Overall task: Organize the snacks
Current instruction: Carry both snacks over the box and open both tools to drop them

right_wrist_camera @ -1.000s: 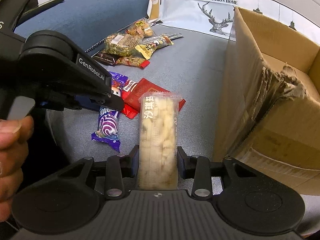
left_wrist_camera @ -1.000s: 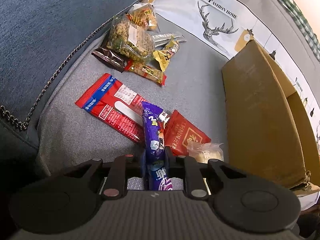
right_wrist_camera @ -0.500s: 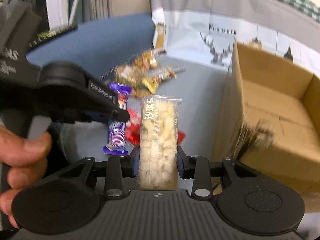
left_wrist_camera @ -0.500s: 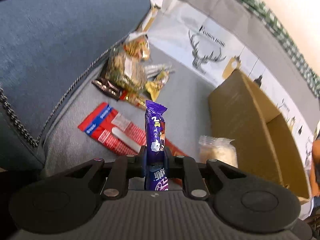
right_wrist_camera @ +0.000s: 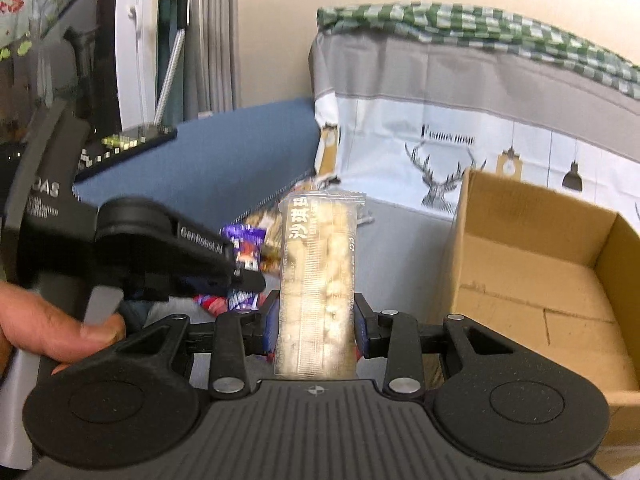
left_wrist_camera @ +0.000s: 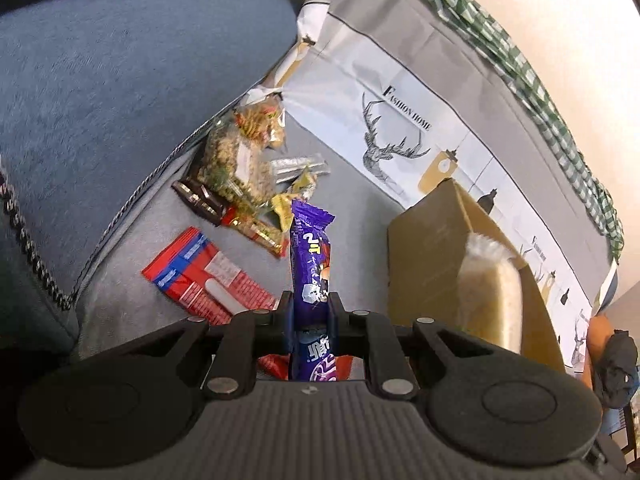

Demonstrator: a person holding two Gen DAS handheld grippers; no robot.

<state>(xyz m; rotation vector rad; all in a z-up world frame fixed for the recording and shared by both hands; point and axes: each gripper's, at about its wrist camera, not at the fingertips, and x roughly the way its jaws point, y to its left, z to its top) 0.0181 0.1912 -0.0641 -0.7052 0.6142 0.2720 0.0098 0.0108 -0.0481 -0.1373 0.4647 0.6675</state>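
Left gripper [left_wrist_camera: 310,312]: jaws clamped on a purple bar [left_wrist_camera: 310,256], gripped about mid-length. The bar stands nearly upright between the fingers, its crimped end pointing to 12 o'clock in the left wrist view, clear of the cushion.

Right gripper [right_wrist_camera: 316,320]: jaws clamped on a clear pack [right_wrist_camera: 318,280] of pale, lumpy pieces, printed with white characters near its top. The pack stands upright, its sealed end at 12 o'clock, lifted off the cushion. In the left view the same pack appears blurred at 3 o'clock, in front of the box [left_wrist_camera: 424,264].

The box is brown cardboard, open at the top, standing on the grey cushion [left_wrist_camera: 352,200] at 3 o'clock of both grippers. What shows of its inside is bare card.

Loose snacks on the cushion: a red packet [left_wrist_camera: 208,276] lies flat at 10 o'clock of the left gripper. Further out, at 11 o'clock, a heap [left_wrist_camera: 244,168] of mixed packets lies against the blue backrest [left_wrist_camera: 120,80], including a clear bag of nuts and a dark bar.

A hand [right_wrist_camera: 52,328] grips the left gripper's handle at 9 o'clock in the right view. A deer-print cloth [left_wrist_camera: 400,120] covers the rear.
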